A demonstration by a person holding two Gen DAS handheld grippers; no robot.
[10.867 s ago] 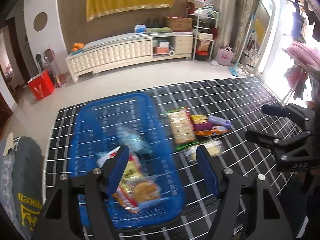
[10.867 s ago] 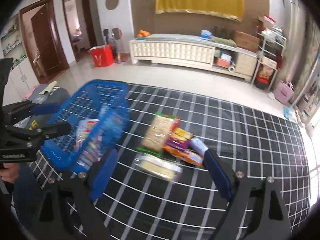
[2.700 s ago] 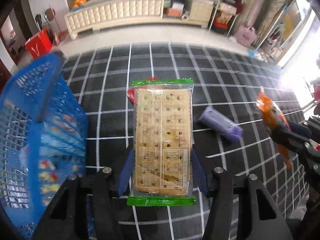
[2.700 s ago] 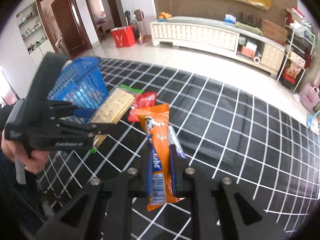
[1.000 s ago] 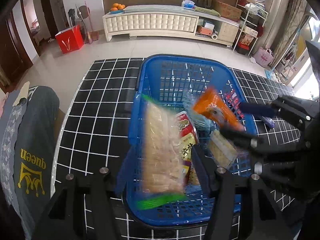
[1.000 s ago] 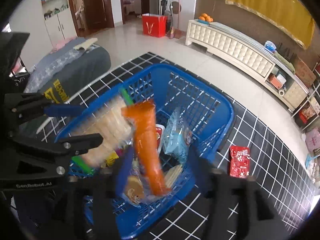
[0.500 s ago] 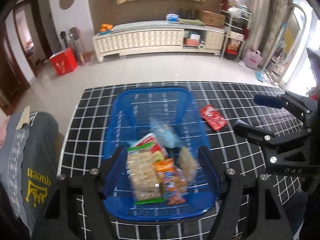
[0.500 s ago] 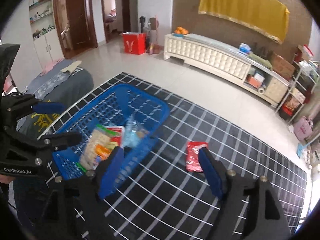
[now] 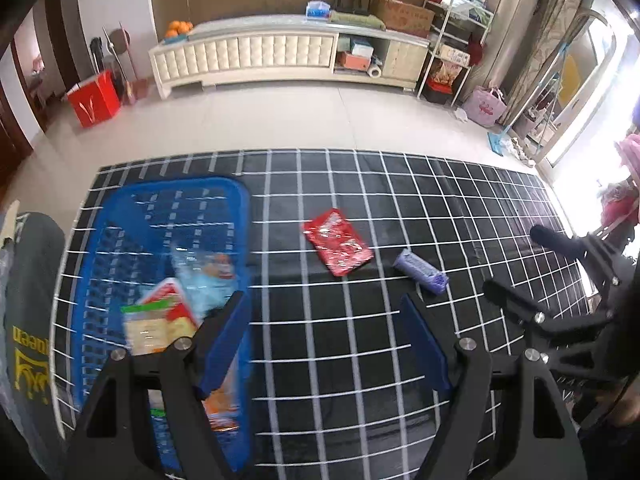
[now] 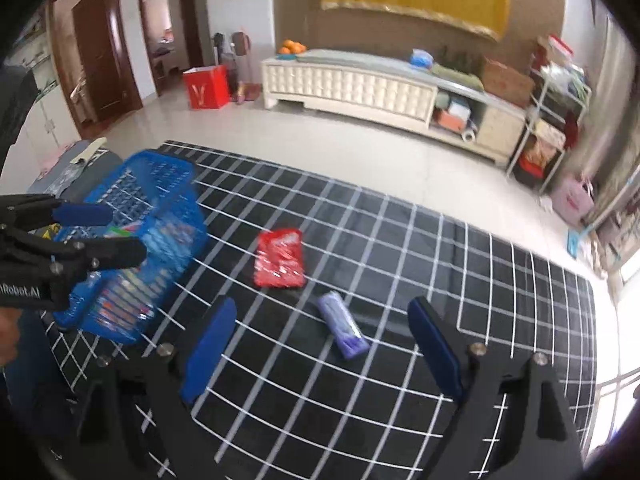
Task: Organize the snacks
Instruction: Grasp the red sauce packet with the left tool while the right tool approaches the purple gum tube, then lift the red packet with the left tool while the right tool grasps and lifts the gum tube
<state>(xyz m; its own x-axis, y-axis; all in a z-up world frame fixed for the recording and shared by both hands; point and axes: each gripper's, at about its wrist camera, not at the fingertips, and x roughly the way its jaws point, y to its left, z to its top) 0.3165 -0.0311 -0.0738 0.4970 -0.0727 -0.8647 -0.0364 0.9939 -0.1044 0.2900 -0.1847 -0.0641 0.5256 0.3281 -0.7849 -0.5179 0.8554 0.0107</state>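
A blue plastic basket (image 9: 120, 240) (image 10: 168, 176) holding several snack packs sits at the left of the black grid mat. A red snack packet (image 9: 337, 241) (image 10: 280, 258) and a purple packet (image 9: 420, 272) (image 10: 343, 326) lie flat on the mat to its right. My left gripper (image 9: 326, 312) hovers open and empty above the mat by the basket's right wall. Also open and empty, my right gripper (image 10: 322, 322) is held above the purple packet. Each gripper shows at the edge of the other's view.
The black mat with white grid lines (image 9: 360, 340) covers the work surface. A dark cushion with yellow lettering (image 9: 28, 320) lies left of the basket. Beyond the mat: tiled floor, a white low cabinet (image 9: 280, 60), a red bag (image 9: 94, 98), a shelf rack (image 10: 556, 120).
Both grippers have let go of the cracker pack and the orange packet, which now lie in the basket. Both have pulled back and swung right, toward the red and purple packets.
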